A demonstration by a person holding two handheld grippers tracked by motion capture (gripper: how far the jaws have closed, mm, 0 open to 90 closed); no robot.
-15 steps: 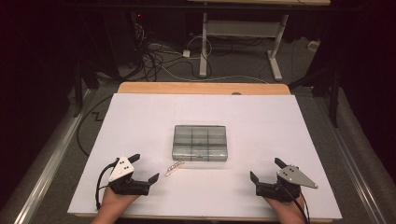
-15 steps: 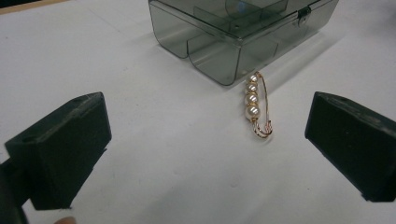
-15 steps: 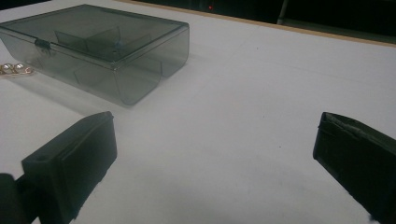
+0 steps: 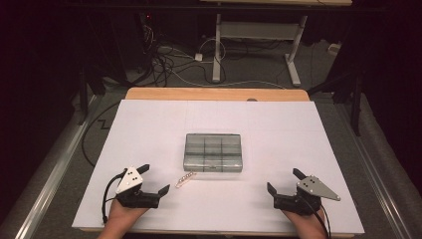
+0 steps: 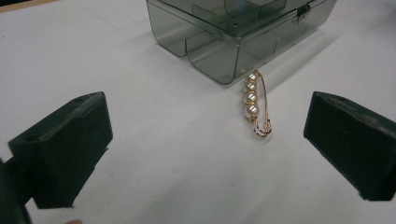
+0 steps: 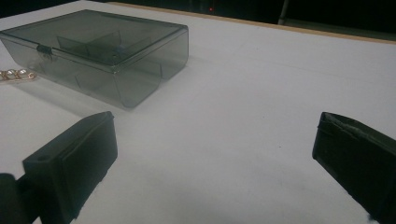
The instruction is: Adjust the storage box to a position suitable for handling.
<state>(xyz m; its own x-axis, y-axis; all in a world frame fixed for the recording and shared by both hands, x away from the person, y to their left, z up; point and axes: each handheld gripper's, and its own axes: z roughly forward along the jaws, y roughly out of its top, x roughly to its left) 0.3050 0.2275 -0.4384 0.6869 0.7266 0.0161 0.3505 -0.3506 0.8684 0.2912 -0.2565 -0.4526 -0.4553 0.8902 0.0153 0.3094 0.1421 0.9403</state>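
White table (image 4: 149, 129): gold pearl pin (image 5: 255, 103) beside closed smoky box (image 4: 213, 152); left gripper (image 4: 152, 180) and right gripper (image 4: 284, 181) fingers spread, empty.

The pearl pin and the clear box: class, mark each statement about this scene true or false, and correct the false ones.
1. The pearl pin lies on the white table outside the clear box. True.
2. The box lid is open. False: it is shut, latch closed.
3. The left gripper holds the pin. False: its jaws stand open and apart from it.
4. The right gripper is open and holds nothing. True.
5. The pin has four pearls. True.
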